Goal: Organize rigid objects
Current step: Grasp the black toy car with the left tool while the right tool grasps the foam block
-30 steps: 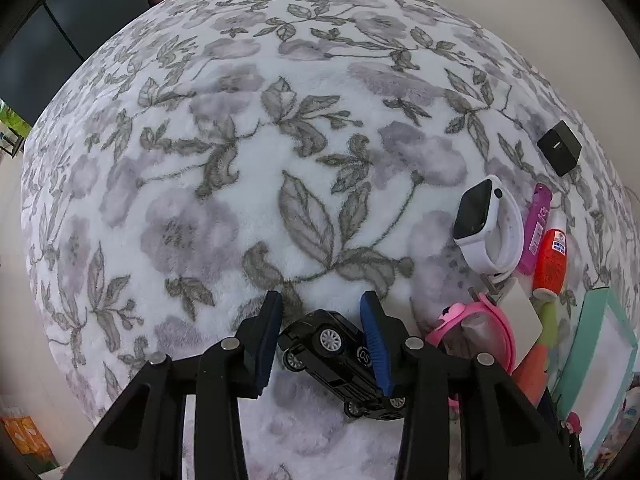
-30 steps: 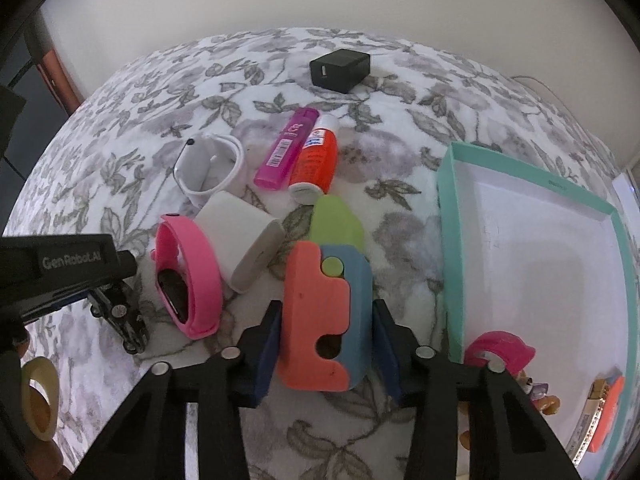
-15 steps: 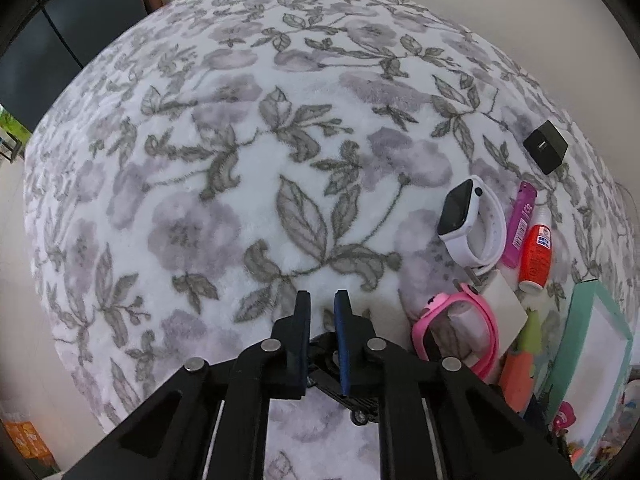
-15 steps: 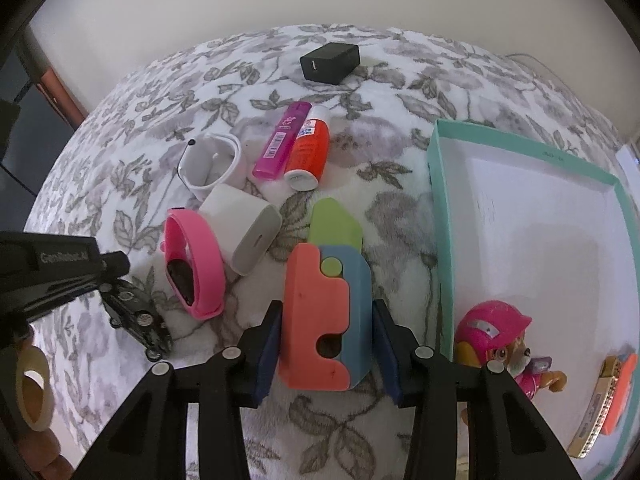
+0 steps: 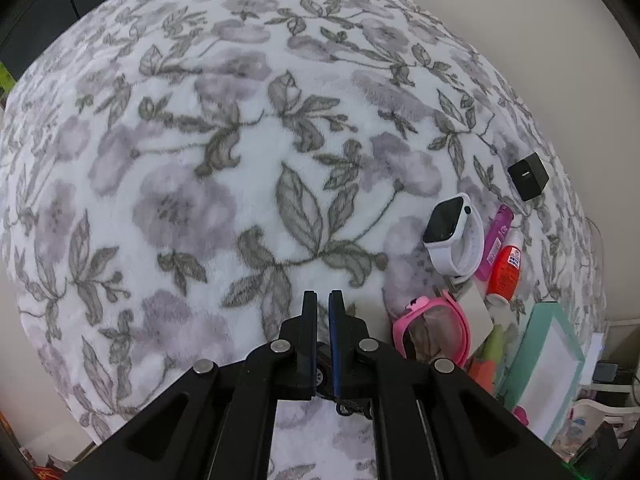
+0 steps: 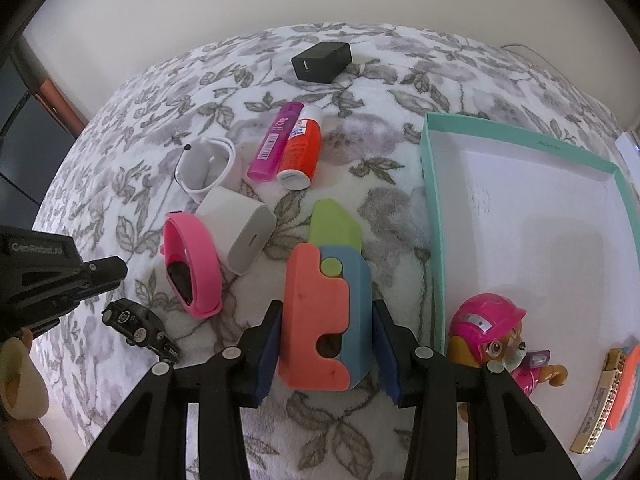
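Left: black toy car [image 6: 140, 330] lying on the floral blanket [image 5: 240, 160], apart from the left gripper [image 5: 322, 300], whose jaws are nearly closed and empty. Centre: coral, blue and green block toy [image 6: 326, 312] between the right gripper's [image 6: 326, 340] wide-open jaws, pads just beside its sides. Right: teal tray [image 6: 434, 200].

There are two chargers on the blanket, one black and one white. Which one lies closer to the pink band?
The white charger: it touches the pink band, while the black charger lies far off near the wall.
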